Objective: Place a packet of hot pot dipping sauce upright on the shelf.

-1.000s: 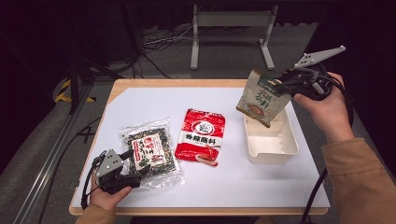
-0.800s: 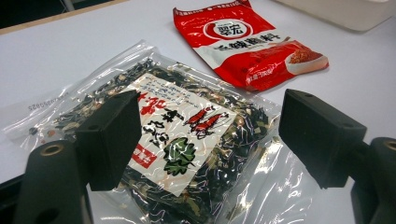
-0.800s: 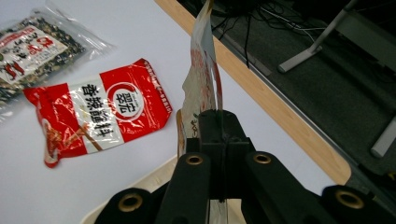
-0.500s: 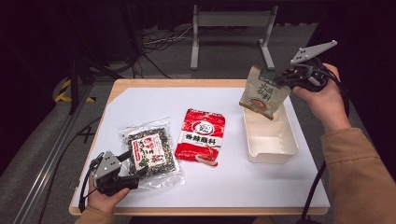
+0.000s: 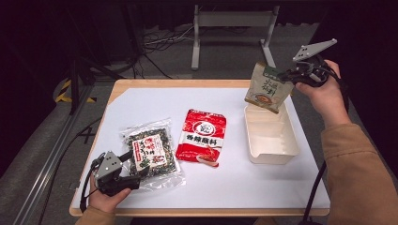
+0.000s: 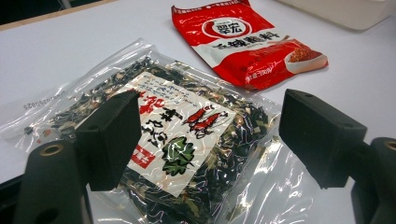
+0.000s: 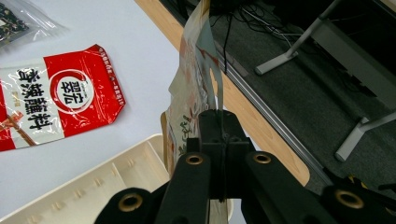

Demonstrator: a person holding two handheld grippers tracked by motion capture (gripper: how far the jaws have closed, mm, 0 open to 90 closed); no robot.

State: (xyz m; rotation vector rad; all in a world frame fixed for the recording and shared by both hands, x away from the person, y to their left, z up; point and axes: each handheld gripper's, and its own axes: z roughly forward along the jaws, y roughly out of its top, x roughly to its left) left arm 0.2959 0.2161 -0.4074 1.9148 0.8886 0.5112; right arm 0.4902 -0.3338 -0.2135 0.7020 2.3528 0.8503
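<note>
Right hand-held gripper (image 5: 287,75) clamped on the top edge of a beige seasoning pouch (image 5: 266,87), dangling above the cream tray (image 5: 273,140). Light, limp, likely slippery; best pinched at the sealed edge. Left hand-held gripper (image 6: 205,135) spread wide over the seaweed bag (image 6: 173,140) on the worktop (image 5: 225,183).

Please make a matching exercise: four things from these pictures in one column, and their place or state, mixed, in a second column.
1. beige packet
2. red packet
3. clear seaweed bag
4. white tray

a. lies flat mid-table
b. held in the air by the right tool
c. in front of the open left tool
d. empty, on the table's right

Pairs: 1-b, 2-a, 3-c, 4-d
</note>
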